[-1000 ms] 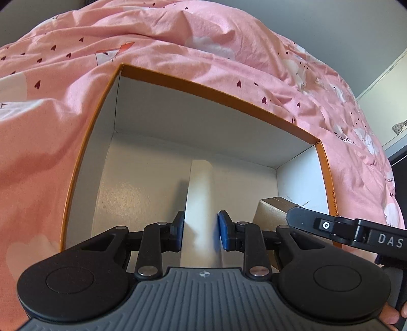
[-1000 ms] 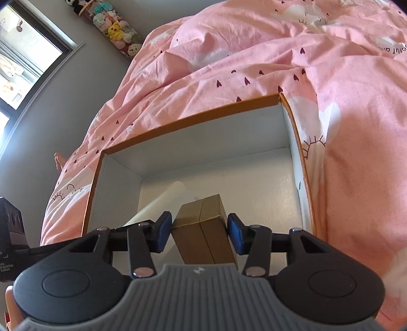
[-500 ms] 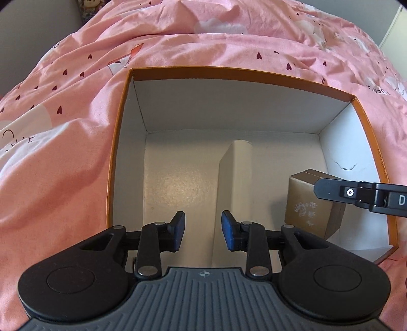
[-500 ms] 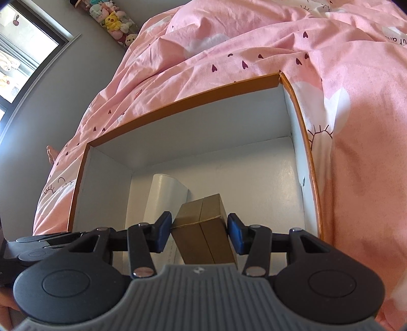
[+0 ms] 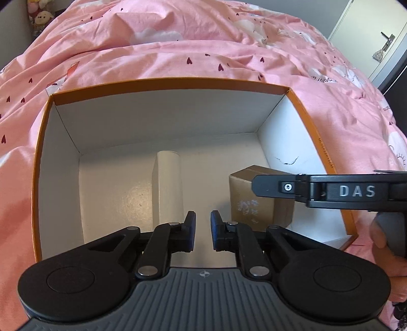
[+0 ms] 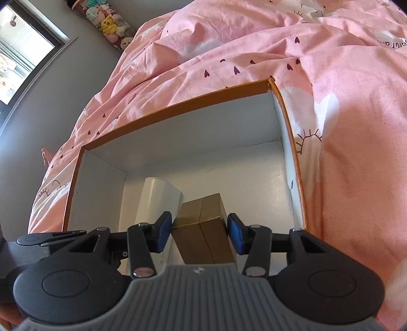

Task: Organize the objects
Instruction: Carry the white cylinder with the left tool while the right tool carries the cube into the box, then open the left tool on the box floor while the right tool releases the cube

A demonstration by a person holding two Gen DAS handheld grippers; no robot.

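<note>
An orange-rimmed box with a white inside lies open on the bed. A white tube lies on its floor, free of any grip. My left gripper hangs above the tube's near end; its jaws are closing to a narrow gap with nothing between them. To the right stands a gold carton with a pale print, tilted, under the right gripper's black finger. In the right wrist view my right gripper is shut on the gold carton, low inside the orange-rimmed box, beside the white tube.
A pink duvet with small hearts surrounds the box on all sides. Plush toys hang on the grey wall beside a window. A door with a handle is at the far right. A hand holds the right gripper.
My left gripper let go of the white tube, rolled and drew back, then narrowed its jaws on nothing. The tube now lies on the box floor. The right gripper kept its grip and place.
</note>
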